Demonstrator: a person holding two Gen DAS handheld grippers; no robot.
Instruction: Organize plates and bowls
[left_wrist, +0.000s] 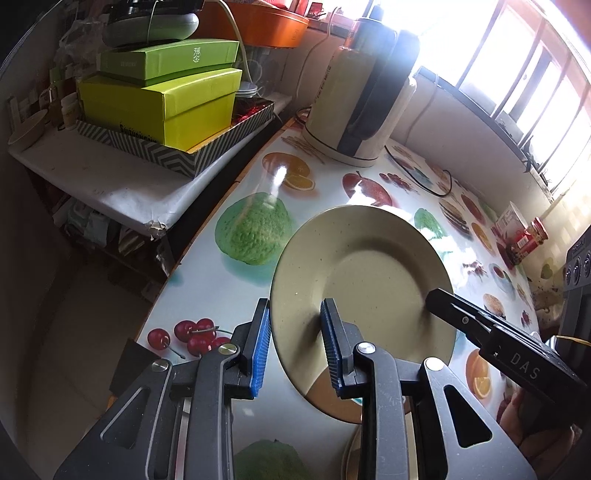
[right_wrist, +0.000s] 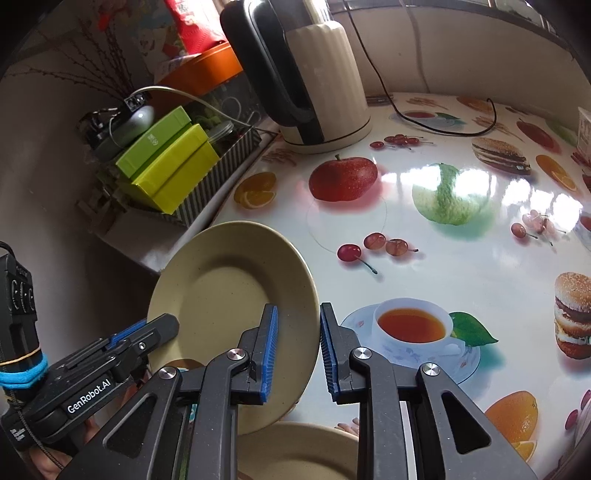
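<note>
Above the fruit-print table (right_wrist: 461, 258), both grippers straddle one tilted beige plate (left_wrist: 365, 280): the left gripper (left_wrist: 297, 345) has its fingers set on either side of the near rim, and the right gripper (right_wrist: 298, 349) sits likewise at the opposite rim, though whether either truly pinches is unclear. Directly beneath lies a second beige plate (right_wrist: 299, 450). A cream electric kettle (right_wrist: 314, 81) stands well behind.

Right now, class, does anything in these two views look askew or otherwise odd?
Yes: the beige plate is off the fruit-print table, tilted steeply, with the left gripper and right gripper straddling opposite sides of its rim. A second beige plate lies flat below it. Nothing looks spilled or broken.
</note>
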